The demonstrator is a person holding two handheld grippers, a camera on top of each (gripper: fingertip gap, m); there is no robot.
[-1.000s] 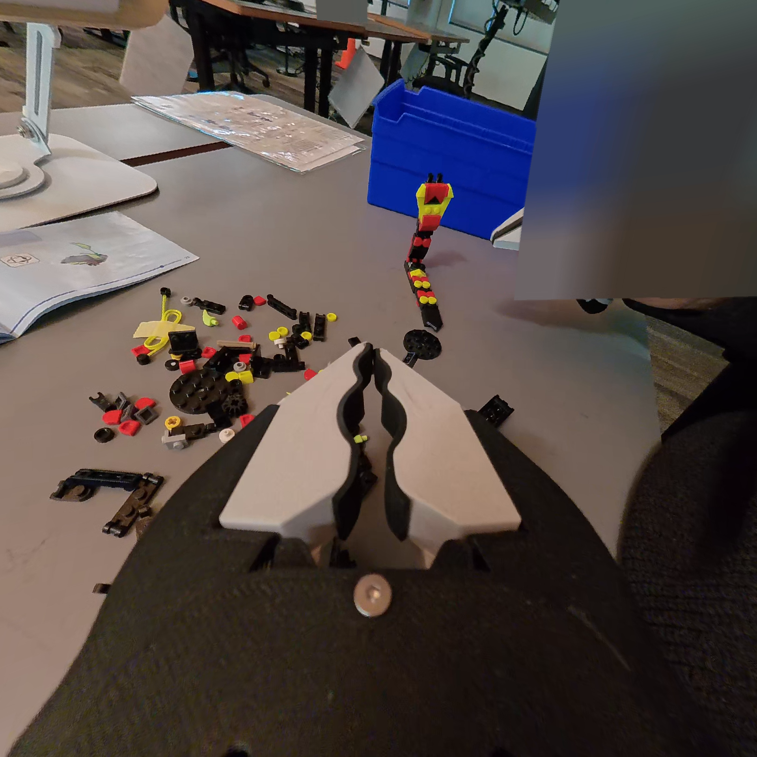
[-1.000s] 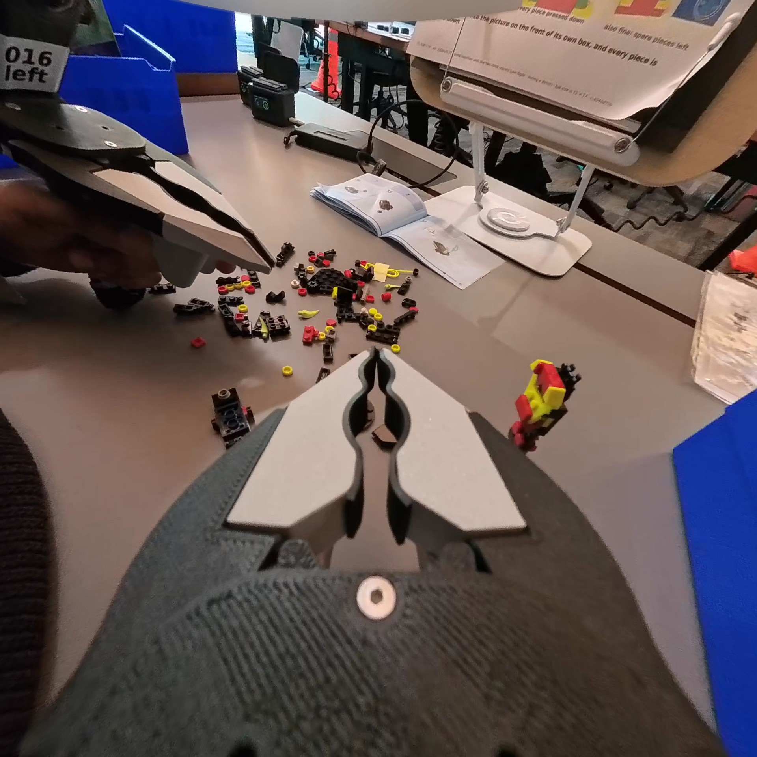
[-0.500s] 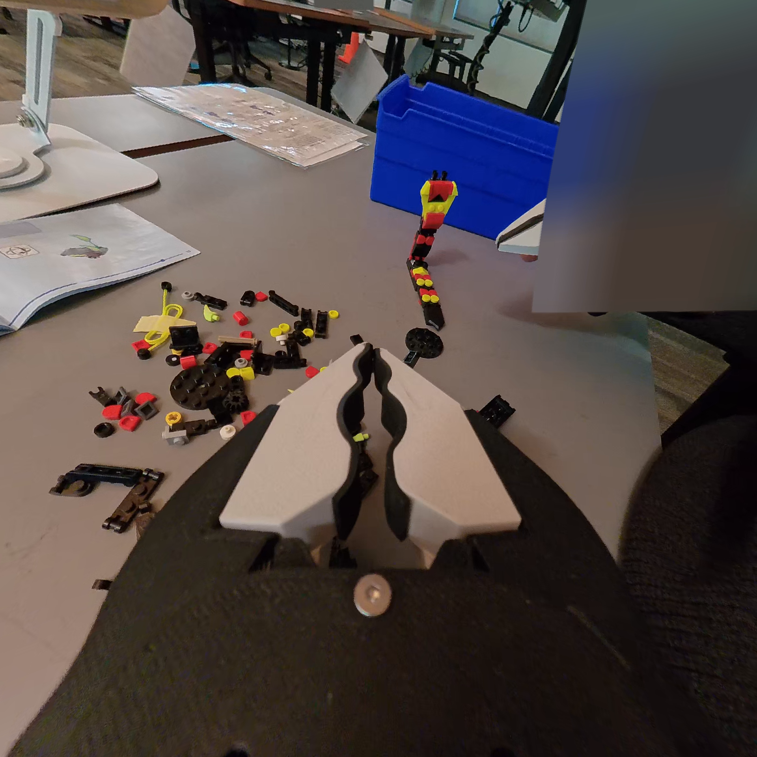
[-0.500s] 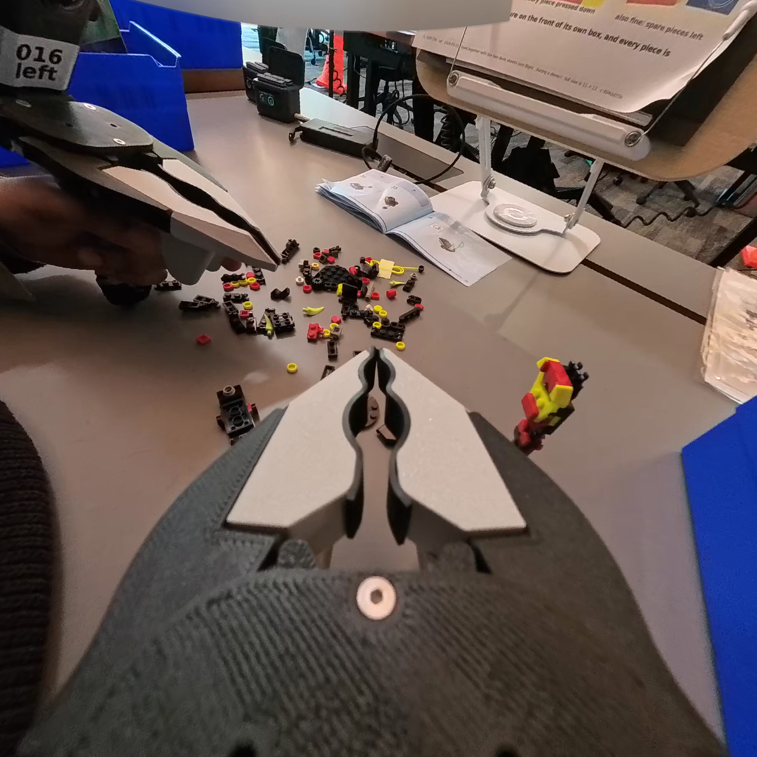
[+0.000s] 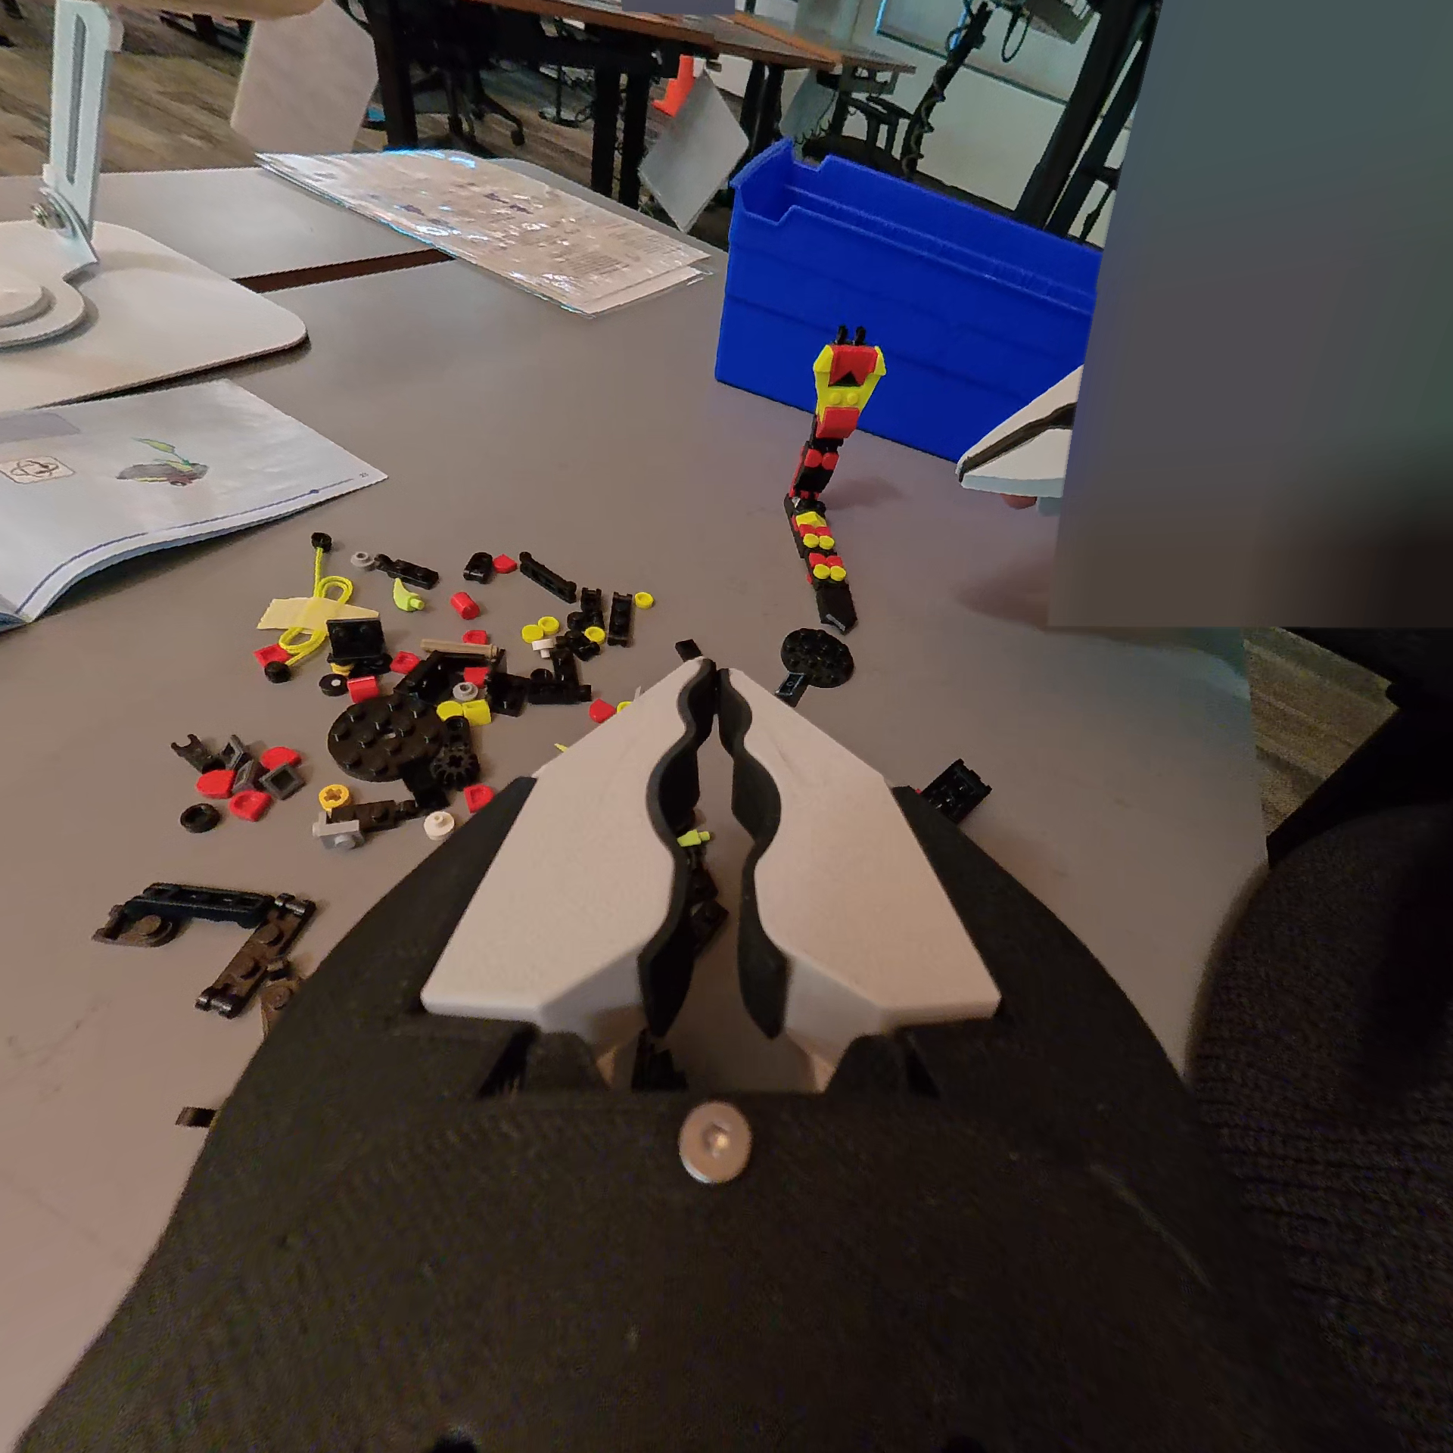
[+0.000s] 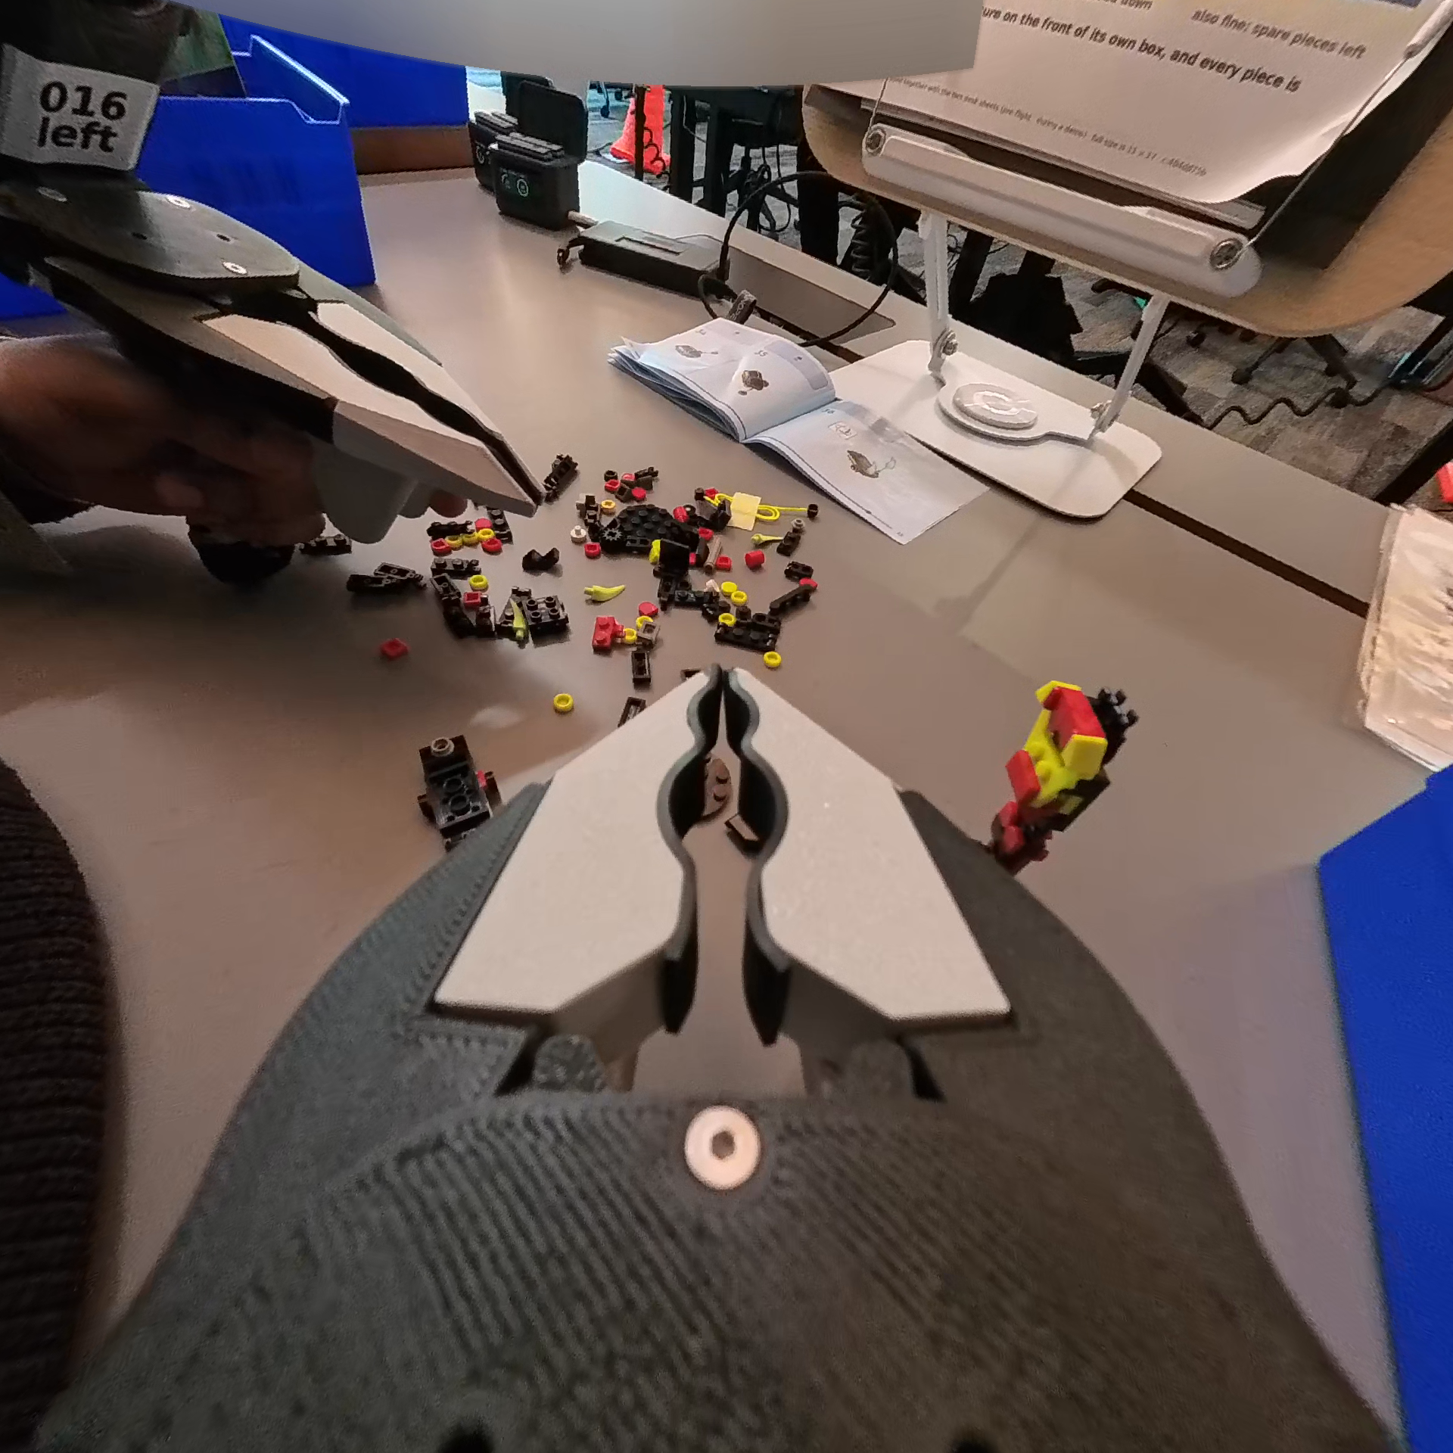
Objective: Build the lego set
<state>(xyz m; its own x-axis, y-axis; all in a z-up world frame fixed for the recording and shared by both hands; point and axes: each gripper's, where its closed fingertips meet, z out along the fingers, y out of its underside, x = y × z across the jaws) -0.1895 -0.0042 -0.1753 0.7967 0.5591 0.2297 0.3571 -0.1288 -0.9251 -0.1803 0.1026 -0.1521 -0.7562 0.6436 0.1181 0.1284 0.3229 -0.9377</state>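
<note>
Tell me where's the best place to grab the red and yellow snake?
Probably the flat tail of the snake, pinched across its narrow sides from above. That part lies on the table with free space on both sides, and it looks sturdier than the raised neck and head, which stand tilted on small joints and might bend or snap off.

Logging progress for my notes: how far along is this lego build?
Partly done. One red, yellow and black snake-like model stands assembled near the blue bin. Both tongs, left and right, look shut with nothing visibly held. Many loose pieces are left scattered beside the open instruction booklet.
</note>
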